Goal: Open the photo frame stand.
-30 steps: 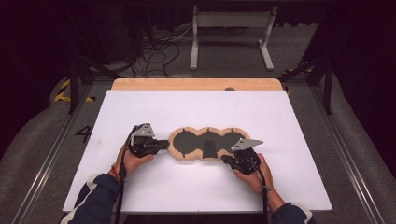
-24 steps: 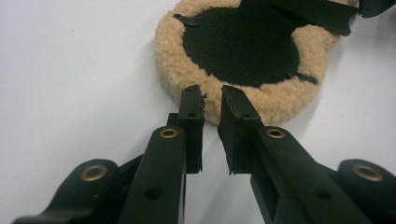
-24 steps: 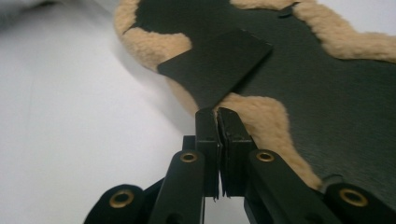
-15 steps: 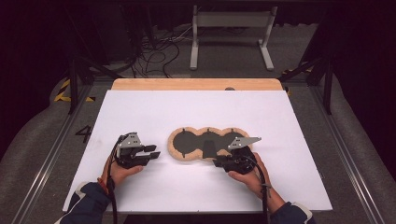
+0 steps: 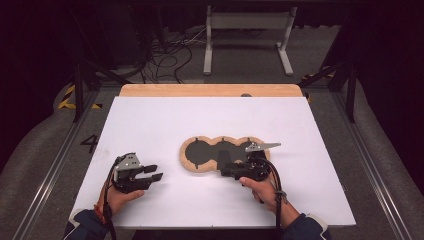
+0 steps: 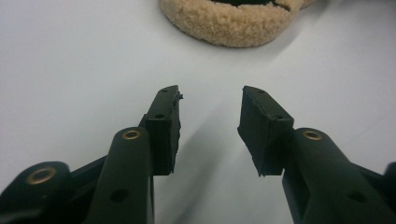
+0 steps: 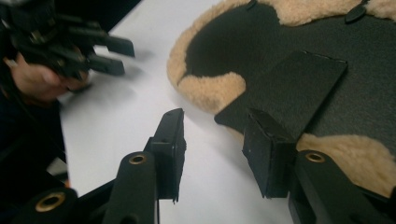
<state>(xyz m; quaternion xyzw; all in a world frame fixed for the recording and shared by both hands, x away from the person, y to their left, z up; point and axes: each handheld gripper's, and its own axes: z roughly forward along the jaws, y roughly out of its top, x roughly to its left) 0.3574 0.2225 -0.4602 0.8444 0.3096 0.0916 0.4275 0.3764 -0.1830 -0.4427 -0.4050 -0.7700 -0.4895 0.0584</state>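
Observation:
A three-lobed pad of tan fleece with a black inner face lies flat at the middle of the white board. My left gripper stands open well to the pad's left; its jaws have just been opening, with nothing between them, and the fleece edge lies ahead. My right gripper is at the pad's front edge, open, its jaws likewise just opened. A black flap of the pad lies loose by its right jaw, with no pad pressing on it.
A wooden strip borders the board's far edge. Behind the table a metal stand and cables sit on the floor. In the right gripper view, the other hand with the left gripper shows at the upper left.
Both grippers have let go of the pad and opened. The left hand has drawn away from the pad's left end, leftward and nearer the front edge. The right hand stayed put.

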